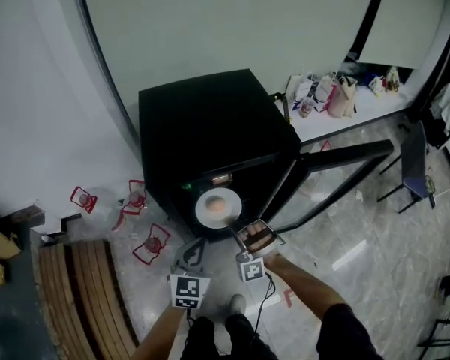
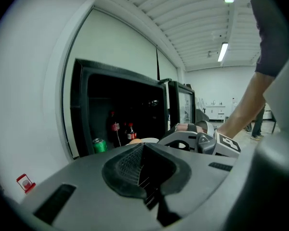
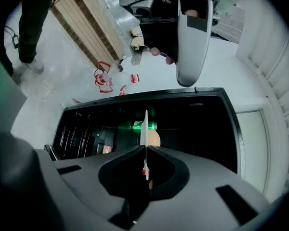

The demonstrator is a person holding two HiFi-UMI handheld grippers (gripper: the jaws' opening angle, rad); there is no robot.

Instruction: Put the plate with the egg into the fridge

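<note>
Fridge point(image 1: 202, 126) door point(image 1: 345, 154) is already open. Plate point(image 1: 208, 214) w/ egg point(image 1: 218, 204) is gripped by its rim in right claw point(image 1: 238, 235), at the opening, not yet shelved. Left claw point(image 1: 195, 252) is shut, empty. Remaining: placing and release.

Left tool point(image 1: 196, 247) shut, empty; right tool point(image 1: 236, 231) clamps plate point(image 1: 218, 207).

head view's up high, staring steeply down on the black fridge point(image 1: 210, 126) and the floor. left gripper view sits low and level, close in, facing the open fridge at an angle. right gripper view, rolled over, looks straight in at close range. all three share the plate point(image 1: 218, 207); both gripper views catch the green can point(image 2: 99, 145).
</note>
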